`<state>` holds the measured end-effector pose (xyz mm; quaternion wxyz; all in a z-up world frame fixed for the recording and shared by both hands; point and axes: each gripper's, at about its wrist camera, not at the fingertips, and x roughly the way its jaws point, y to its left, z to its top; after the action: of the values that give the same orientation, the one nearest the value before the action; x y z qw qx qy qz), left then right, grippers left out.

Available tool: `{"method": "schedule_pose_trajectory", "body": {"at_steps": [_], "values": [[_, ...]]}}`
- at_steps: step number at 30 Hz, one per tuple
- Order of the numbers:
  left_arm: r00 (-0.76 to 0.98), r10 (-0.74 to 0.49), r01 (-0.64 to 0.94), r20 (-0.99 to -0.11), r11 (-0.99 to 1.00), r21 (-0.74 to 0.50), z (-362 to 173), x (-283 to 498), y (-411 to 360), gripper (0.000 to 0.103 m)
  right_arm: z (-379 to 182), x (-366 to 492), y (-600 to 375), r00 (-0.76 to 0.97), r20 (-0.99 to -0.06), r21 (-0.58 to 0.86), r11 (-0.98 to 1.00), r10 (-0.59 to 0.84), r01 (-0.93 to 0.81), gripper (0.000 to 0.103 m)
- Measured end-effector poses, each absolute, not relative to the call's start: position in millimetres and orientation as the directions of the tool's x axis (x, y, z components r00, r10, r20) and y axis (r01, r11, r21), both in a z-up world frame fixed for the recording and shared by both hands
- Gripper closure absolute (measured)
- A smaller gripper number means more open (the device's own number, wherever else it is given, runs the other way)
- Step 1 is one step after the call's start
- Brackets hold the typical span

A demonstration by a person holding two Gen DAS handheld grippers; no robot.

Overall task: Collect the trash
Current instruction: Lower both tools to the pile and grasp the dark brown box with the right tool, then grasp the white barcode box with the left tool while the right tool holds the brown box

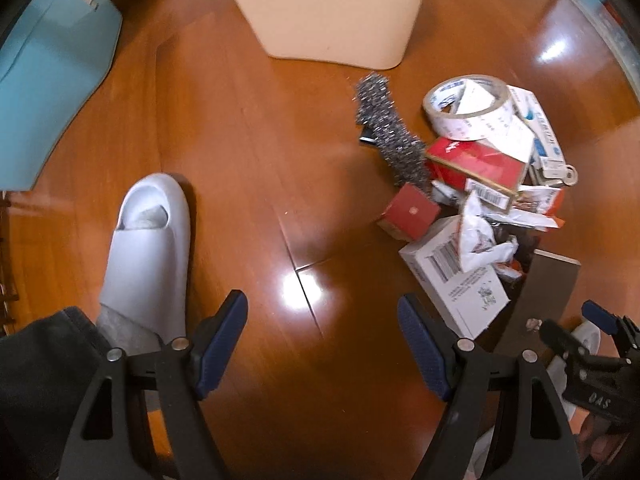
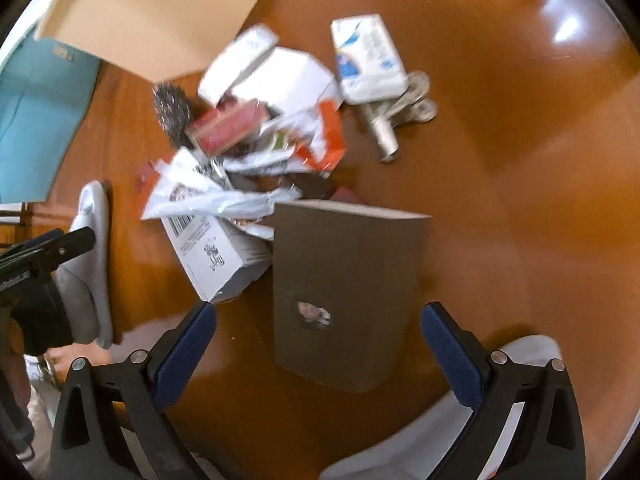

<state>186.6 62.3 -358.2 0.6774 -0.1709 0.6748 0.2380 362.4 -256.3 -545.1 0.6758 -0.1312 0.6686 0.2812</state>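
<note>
A trash pile lies on the wooden floor: a tape roll (image 1: pixel 468 104), a steel wool scourer (image 1: pixel 384 128), a red box (image 1: pixel 476 164), a white barcode box (image 1: pixel 456 280) (image 2: pixel 220 256), crumpled wrappers (image 2: pixel 200 196) and a blue-and-white box (image 2: pixel 368 56). My left gripper (image 1: pixel 322 308) hangs open over bare floor, left of the pile, with nothing between its fingers. My right gripper (image 2: pixel 320 316) is open above a flat grey box (image 2: pixel 344 280), and its pads are clear of the box. The right gripper (image 1: pixel 576 322) also shows at the left wrist view's right edge.
A beige bin (image 1: pixel 332 8) (image 2: pixel 152 12) stands just beyond the pile. The person's feet in white slippers (image 1: pixel 148 248) (image 2: pixel 92 248) flank the grippers, one more slipper (image 2: pixel 520 360) at the lower right. A light blue object (image 1: pixel 48 80) lies at the left.
</note>
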Motion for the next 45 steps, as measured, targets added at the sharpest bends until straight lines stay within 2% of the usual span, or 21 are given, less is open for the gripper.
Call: {"method": "schedule_pose_trajectory", "body": {"at_steps": [3, 6, 12, 15, 17, 20, 22, 24, 26, 27, 32, 40, 45], "values": [[-0.031, 0.101, -0.548, -0.994, 0.830, 0.102, -364.2, 186.3, 62.0, 0.026, -552.1, 364.0, -251.4, -0.008, -0.981, 0.165, 0.815, 0.193, -0.555, 0.000], [-0.030, 0.110, -0.536, -0.993, 0.837, 0.109, -366.9, 188.5, 58.9, 0.026, -571.0, 362.0, -248.3, 0.022, -0.993, 0.082, 0.828, 0.114, -0.554, 0.000], [-0.032, 0.109, -0.523, -0.994, 0.845, 0.110, -377.2, 189.7, 48.5, 0.026, -604.1, 363.6, -245.2, -0.038, -0.993, 0.115, 0.850, 0.112, -0.514, 0.000], [-0.048, 0.063, -0.590, -0.997, 0.803, 0.079, -387.5, 187.2, 43.0, 0.026, -620.2, 361.2, -248.8, -0.058, -0.996, 0.094, 0.857, 0.075, -0.507, 0.000], [-0.057, 0.011, -0.655, -0.998, 0.755, 0.045, -396.2, 185.7, 39.1, 0.026, -615.0, 357.0, -250.6, -0.057, -0.993, 0.120, 0.836, 0.106, -0.536, 0.001], [-0.051, -0.051, -0.739, -0.997, 0.674, 0.003, -407.3, 188.2, 27.4, 0.026, -599.4, 359.3, -258.5, -0.048, -0.989, 0.141, 0.826, 0.138, -0.546, 0.010], [-0.036, -0.060, -0.757, -0.998, 0.654, -0.012, -410.9, 194.8, 15.1, 0.026, -582.4, 368.7, -269.6, -0.024, -0.986, 0.154, 0.829, 0.167, -0.537, 0.028], [-0.041, -0.046, -0.754, -0.998, 0.657, 0.001, -416.2, 202.8, 1.7, 0.026, -567.8, 380.0, -279.7, -0.007, -0.978, 0.184, 0.845, 0.209, -0.503, 0.031], [-0.063, -0.050, -0.764, -0.997, 0.645, 0.016, -427.4, 207.9, -7.7, 0.025, -550.6, 390.7, -291.6, 0.032, -0.966, 0.213, 0.861, 0.256, -0.462, 0.031], [-0.043, -0.058, -0.784, -0.997, 0.621, -0.002, -429.0, 207.9, -7.9, 0.020, -542.4, 396.1, -296.5, 0.048, -0.959, 0.230, 0.865, 0.279, -0.446, 0.031], [-0.053, -0.028, -0.830, -0.998, 0.557, 0.028, -425.9, 205.9, -2.4, 0.018, -521.6, 420.4, -310.0, 0.071, -0.942, 0.275, 0.875, 0.328, -0.397, 0.031], [0.051, -0.081, -0.843, -0.995, 0.531, -0.086, -437.3, 204.0, -4.3, 0.018, -506.7, 435.6, -348.9, 0.042, -0.935, 0.314, 0.876, 0.353, -0.367, 0.031], [0.089, -0.097, -0.844, -0.991, 0.521, -0.127, -449.3, 220.9, -8.6, 0.014, -522.5, 419.3, -337.7, 0.052, -0.937, 0.309, 0.887, 0.347, -0.344, 0.031]]}}
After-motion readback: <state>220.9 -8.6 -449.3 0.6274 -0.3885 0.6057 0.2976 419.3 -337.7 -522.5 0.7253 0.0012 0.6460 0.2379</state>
